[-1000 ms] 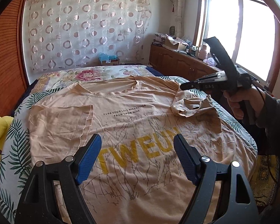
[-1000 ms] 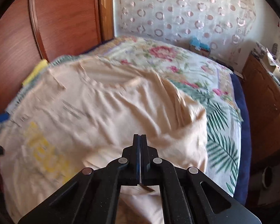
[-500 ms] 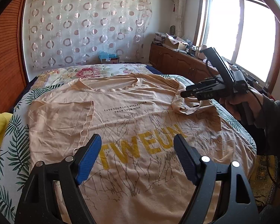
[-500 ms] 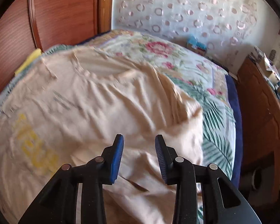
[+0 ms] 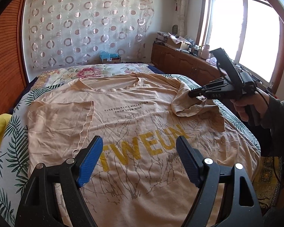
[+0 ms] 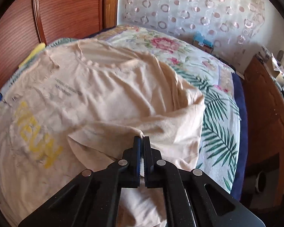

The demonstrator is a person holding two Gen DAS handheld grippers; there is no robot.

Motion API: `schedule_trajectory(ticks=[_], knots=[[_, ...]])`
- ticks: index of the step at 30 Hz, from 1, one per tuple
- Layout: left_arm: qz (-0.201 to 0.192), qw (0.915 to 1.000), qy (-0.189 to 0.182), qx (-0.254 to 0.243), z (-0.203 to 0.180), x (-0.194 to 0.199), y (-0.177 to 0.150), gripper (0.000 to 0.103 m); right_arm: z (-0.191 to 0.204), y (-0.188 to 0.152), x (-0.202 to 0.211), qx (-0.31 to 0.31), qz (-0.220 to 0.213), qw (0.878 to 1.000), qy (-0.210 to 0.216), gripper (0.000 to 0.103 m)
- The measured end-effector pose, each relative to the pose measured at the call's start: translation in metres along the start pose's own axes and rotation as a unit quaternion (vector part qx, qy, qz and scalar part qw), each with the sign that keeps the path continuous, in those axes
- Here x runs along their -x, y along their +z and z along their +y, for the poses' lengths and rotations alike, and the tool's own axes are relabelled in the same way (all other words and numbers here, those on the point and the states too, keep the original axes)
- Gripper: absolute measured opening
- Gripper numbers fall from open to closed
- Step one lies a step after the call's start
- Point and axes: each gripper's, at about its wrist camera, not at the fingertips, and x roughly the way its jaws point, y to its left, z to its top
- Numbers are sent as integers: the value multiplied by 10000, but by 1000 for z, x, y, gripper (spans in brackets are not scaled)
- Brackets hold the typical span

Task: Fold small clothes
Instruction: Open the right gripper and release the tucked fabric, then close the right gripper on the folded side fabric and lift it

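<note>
my right tongs (image 6: pixel 141 139), open half a second ago, now pinch the sleeve (image 5: pixel 187 104) of the shirt (image 5: pixel 134 132) on the bed (image 6: pixel 217 102); my left tongs (image 5: pixel 140 151) hang wide open, empty, unmoved.

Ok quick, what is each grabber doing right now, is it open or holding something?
Left gripper: open, holding nothing, above the T-shirt.
Right gripper: shut on the T-shirt's sleeve.
</note>
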Motion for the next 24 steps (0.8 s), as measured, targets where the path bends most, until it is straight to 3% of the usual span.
schedule_trajectory(ticks=[10, 11, 12, 13, 20, 24], knots=[[67, 10000, -17, -18, 2, -1, -1, 80, 22, 50, 17, -408, -501, 9958, 649, 2], [74, 10000, -16, -26, 2, -1, -1, 80, 26, 51, 16, -381, -505, 9957, 679, 10], [84, 10000, -14, -35, 2, -1, -1, 80, 28, 49, 16, -365, -500, 9962, 610, 22], [90, 10000, -11, -36, 2, -1, -1, 80, 29, 46, 17, -354, -502, 9966, 552, 25], [103, 9999, -67, 11, 2, -3, -1, 80, 4, 2, 25, -521, -325, 9981, -56, 25], [155, 9998, -103, -107, -4, -11, 4, 80, -13, -23, 21, -835, -119, 9963, -142, 25]])
